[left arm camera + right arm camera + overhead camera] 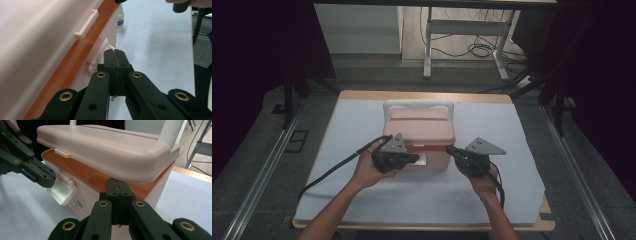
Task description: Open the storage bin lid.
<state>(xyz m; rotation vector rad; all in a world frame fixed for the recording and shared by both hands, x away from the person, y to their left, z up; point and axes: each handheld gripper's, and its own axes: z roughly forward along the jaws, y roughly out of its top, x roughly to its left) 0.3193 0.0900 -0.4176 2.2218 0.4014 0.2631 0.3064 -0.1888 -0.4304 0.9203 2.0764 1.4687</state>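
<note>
I've got the pink box (pixel 419 134) sitting mid-table (pixel 362 200), its lid (pixel 105 147) lifted a crack so the orange rim shows. My left gripper (pixel 408 159) is at the near front w/ its fingers pressed closed on nothing, tips beside the flipped-down white latch (pixel 62 192), prob. to keep it clear. My right gripper (pixel 452 150), fingers also closed & empty, sits just under the lid's near-right edge, ready to lever it up I'd guess. Small white bottle (pixel 120 20) beyond the box has a blue label, too blurry to read; print on the box front is unreadable too.
</note>
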